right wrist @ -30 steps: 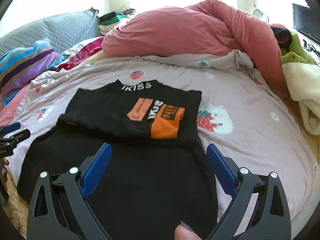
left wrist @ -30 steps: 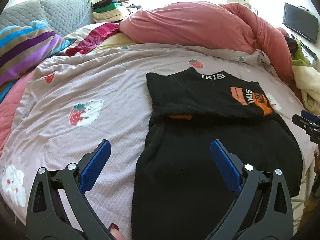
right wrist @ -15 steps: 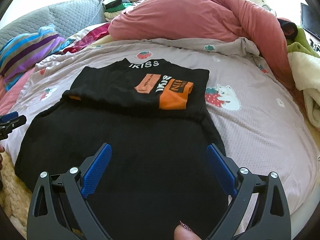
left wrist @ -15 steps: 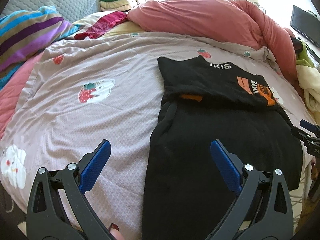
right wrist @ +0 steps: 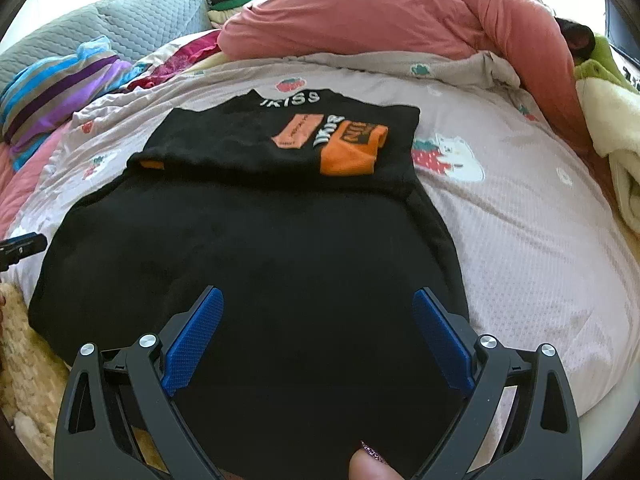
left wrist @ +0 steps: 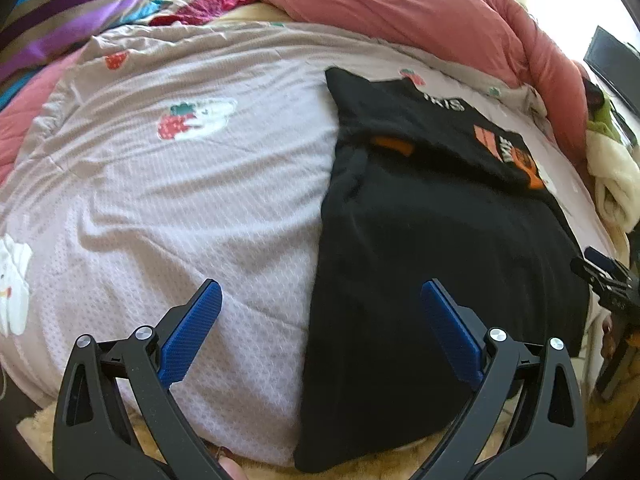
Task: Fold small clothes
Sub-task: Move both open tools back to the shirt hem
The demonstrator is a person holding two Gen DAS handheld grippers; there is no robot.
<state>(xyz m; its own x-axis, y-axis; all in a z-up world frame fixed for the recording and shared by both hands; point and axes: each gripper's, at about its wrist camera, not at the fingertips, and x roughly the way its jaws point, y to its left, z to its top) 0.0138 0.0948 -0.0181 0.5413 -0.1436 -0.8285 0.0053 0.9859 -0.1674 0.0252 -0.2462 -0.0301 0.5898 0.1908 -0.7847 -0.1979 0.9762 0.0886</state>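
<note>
- The black top (right wrist: 256, 248) lies flat on the bed sheet (left wrist: 168, 208), hem end at the near edge of the bed, collar end away. The sleeves look to be already folded in across the chest; an orange cuff (right wrist: 352, 152) sits on top at the right and a bit of orange pokes out at the left.
- Left gripper (left wrist: 320, 320) is spread wide with nothing in it, hanging over the garment's left edge, one blue pad over the sheet and the other over the black cloth.
- Right gripper (right wrist: 318, 326) is also wide and empty, over the lower middle of the garment. A fingertip (right wrist: 370, 466) shows at the bottom of that view.
- Handling guess: looks like a soft, fleecy knit. Light, floppy, no stiffness at all, so it'll sag and drape the second you lift it. Not fragile, and not slippery either; the nap should grip the pads fine.
- Where I'd grab: the two hem corners nearest the bed's edge, one per gripper, pinching both layers so the back doesn't get left behind.
- Watch out: the sheet is loose and wrinkly too, so it'd be easy to pinch it along with the hem. Also the folded sleeves may slide out if the lift is jerky.
</note>
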